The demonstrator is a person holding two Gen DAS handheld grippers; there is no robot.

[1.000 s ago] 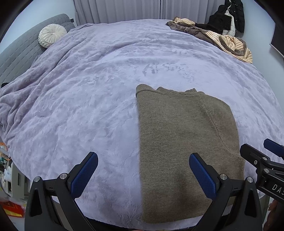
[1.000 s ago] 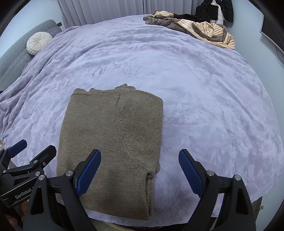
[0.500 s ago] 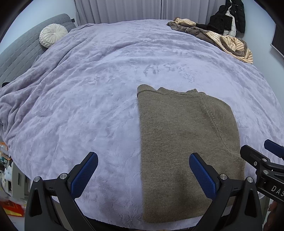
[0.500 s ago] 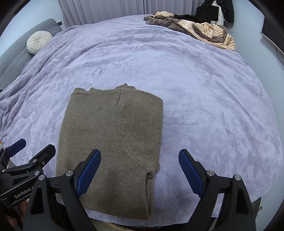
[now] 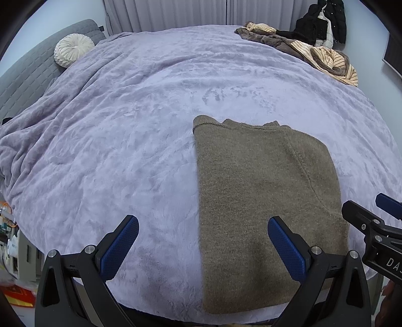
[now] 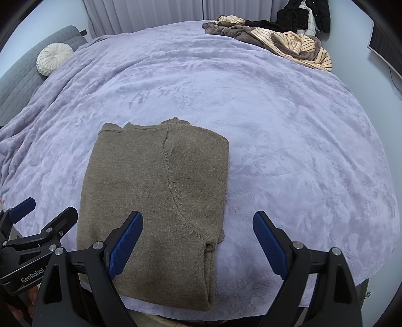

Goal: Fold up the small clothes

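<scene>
An olive-brown knit sweater (image 5: 261, 191) lies folded into a flat rectangle near the front edge of the bed; it also shows in the right wrist view (image 6: 155, 196). My left gripper (image 5: 201, 244) is open and empty, hovering over the sweater's left edge near its front end. My right gripper (image 6: 198, 241) is open and empty, over the sweater's front right corner. Each gripper shows at the edge of the other's view: the right gripper (image 5: 377, 226) and the left gripper (image 6: 37, 226).
The lilac fleece blanket (image 5: 125, 125) covers the bed. A pile of striped and brown clothes (image 5: 324, 57) lies at the far right corner, with dark coats (image 6: 301, 15) behind. A round white cushion (image 5: 72, 50) rests by the grey headboard (image 5: 22, 83) at far left.
Almost nothing has changed; both grippers stay open above the folded sweater, with only a very slight drift of the views.
</scene>
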